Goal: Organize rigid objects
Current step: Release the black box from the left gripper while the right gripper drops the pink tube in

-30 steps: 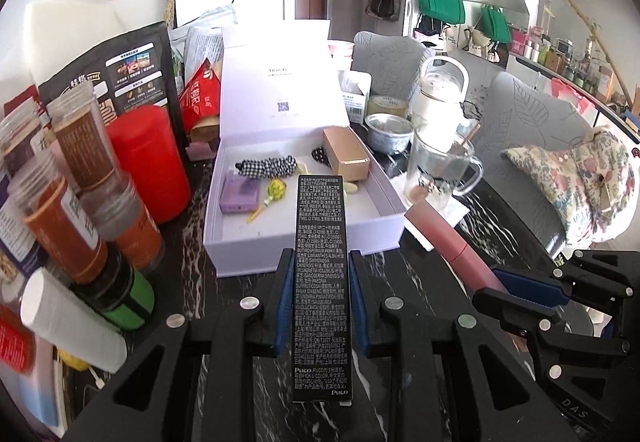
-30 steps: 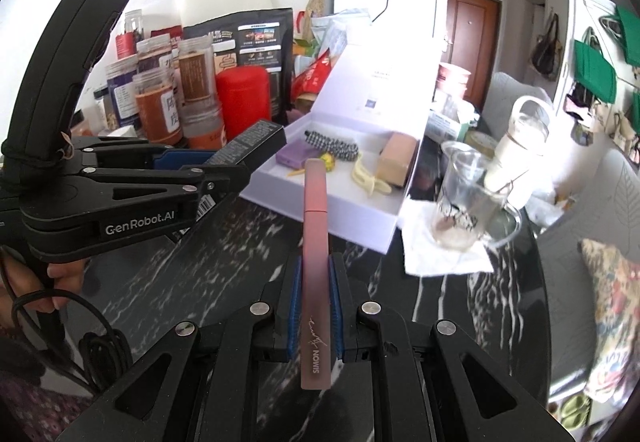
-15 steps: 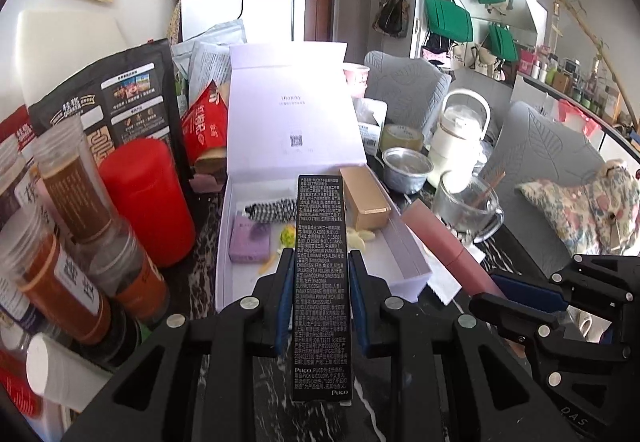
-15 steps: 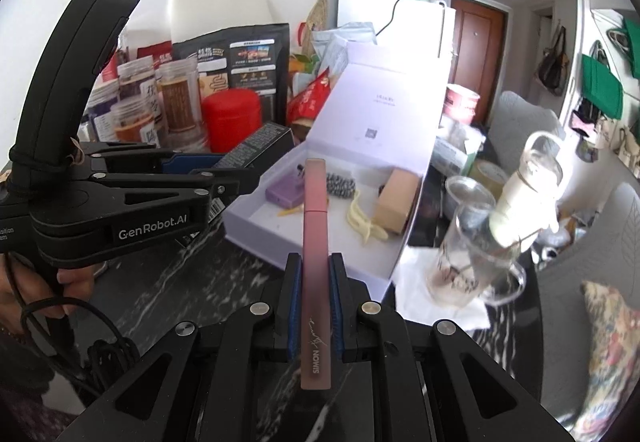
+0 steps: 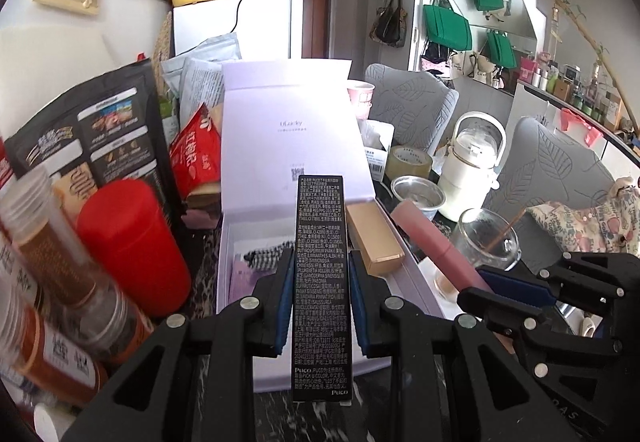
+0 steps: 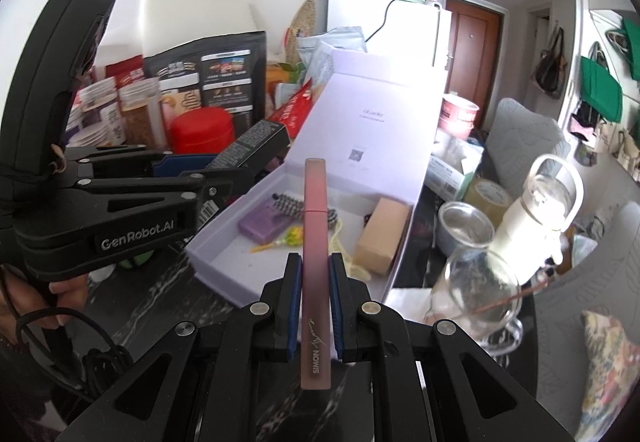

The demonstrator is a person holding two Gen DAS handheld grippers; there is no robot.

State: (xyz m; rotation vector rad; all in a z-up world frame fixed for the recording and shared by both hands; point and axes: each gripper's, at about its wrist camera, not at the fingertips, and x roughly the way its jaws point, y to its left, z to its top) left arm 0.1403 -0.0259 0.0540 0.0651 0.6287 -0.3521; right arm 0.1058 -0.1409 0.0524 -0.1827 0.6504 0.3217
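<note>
The left tool (image 5: pixel 320 298) is clamped on a long black carton (image 5: pixel 322 282) printed with fine white text; the carton is gripped at its mid-length between the blue pads (image 5: pixel 285 298) and is pointed forward over the near wall of an open white box (image 5: pixel 404 262). The right tool (image 6: pixel 314 300) is clamped on a slim dusty-pink case (image 6: pixel 315 242), which is likewise held lengthwise between blue pads and extends out above the same box. In the left wrist view the right tool is seen at the lower right, with the pink case angled toward the box; in the right wrist view the left tool is seen at the left, carried by a hand (image 6: pixel 60 294), with the black carton reaching toward the box's left side.

Inside the box a purple flat item (image 6: pixel 264 224), a black-and-white checked hair tie (image 6: pixel 292 205), a small yellow piece (image 6: pixel 294 232) and a tan rectangular box (image 6: pixel 382 238) are laid on the floor of the tray. The lid is stood upright at the far side. The box is set on a dark marbled counter (image 6: pixel 160 302).

To the left of the box a red canister (image 5: pixel 132 246), spice jars (image 5: pixel 52 242) and a black printed pouch (image 5: pixel 92 137) are crowded together. To the right a glass mug (image 5: pixel 490 242), a small metal bowl (image 5: pixel 418 195) and a white handled jug (image 5: pixel 472 173) are stood near one another.
</note>
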